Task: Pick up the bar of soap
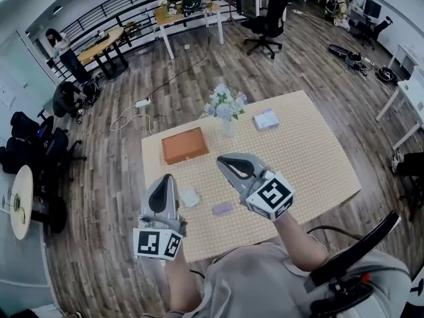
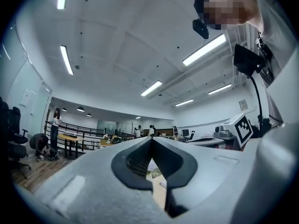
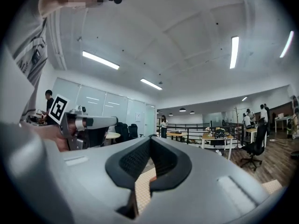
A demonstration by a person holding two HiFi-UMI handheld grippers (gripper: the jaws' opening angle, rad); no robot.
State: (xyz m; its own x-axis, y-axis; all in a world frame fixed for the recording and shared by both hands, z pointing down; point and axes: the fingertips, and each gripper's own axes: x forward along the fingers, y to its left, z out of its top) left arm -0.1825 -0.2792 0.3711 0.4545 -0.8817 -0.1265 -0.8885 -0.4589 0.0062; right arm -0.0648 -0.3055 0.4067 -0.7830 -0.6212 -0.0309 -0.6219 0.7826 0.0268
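My left gripper (image 1: 167, 177) and right gripper (image 1: 222, 160) both hang closed and empty above the table (image 1: 318, 158). The soap (image 1: 222, 209), which I take to be the lilac bar, lies between them. It's probably light, hard and slippery, so I'd clamp its long sides.

On the table (image 1: 318, 171), the flat box (image 1: 185, 144) is lying toward the far left. The vase of flowers (image 1: 225, 108) is standing just behind and right of it, near the far edge. A small packet (image 1: 265, 119) is sitting right of the vase, apart from it. Toward the front edge, the bar of soap (image 1: 222, 209) is lying right of a small flat block (image 1: 190, 197), near it but not touching. The left gripper (image 1: 164, 179) is hovering just left of the block, and the right gripper (image 1: 224, 161) is hanging between box and soap.
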